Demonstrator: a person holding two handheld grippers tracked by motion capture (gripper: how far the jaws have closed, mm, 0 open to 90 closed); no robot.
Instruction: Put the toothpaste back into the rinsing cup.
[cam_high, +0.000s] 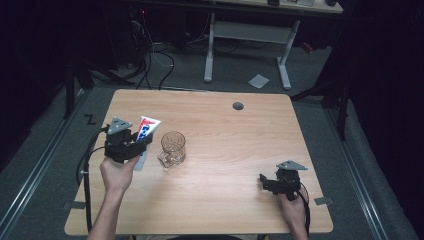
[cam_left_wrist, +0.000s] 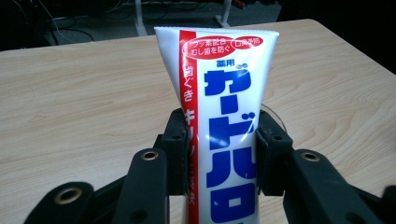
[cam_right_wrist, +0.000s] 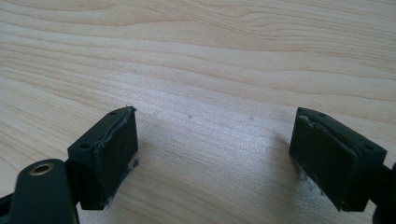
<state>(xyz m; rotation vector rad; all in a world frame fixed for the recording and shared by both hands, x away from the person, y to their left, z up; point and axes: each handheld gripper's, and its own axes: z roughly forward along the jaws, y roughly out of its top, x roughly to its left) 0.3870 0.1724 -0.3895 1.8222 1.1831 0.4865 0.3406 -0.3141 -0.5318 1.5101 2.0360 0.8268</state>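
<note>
Pale wood grain covers the tabletop (cam_high: 235, 150), which has a small grey round plug (cam_high: 238, 106) set in near its far edge. Beyond that far edge, on the grey floor (cam_high: 235, 75), stands a white-legged desk (cam_high: 250, 35), with a sheet of paper (cam_high: 258, 80) lying by one of its feet.

A clear glass (cam_high: 173, 148) with a cut pattern stands upright on the tabletop, left of centre; it serves as the landmark here.

Just left of the glass, the left tongs (cam_high: 136, 142) are clenched on a tube (cam_high: 146, 129), white with a red stripe and blue lettering. The tube tilts up and away from the hand, its flat crimped end highest, above and left of the glass rim. In the left gripper view the two pads press the tube (cam_left_wrist: 224, 116) from both sides at about mid-length, with the crimped end pointing away over the tabletop (cam_left_wrist: 70, 102).

Well to the right of the glass, near the tabletop's near right corner, the right tongs (cam_high: 264, 181) sit low in the person's hand. In the right gripper view they (cam_right_wrist: 212, 154) are released, with bare wood (cam_right_wrist: 210, 70) between the pads.
</note>
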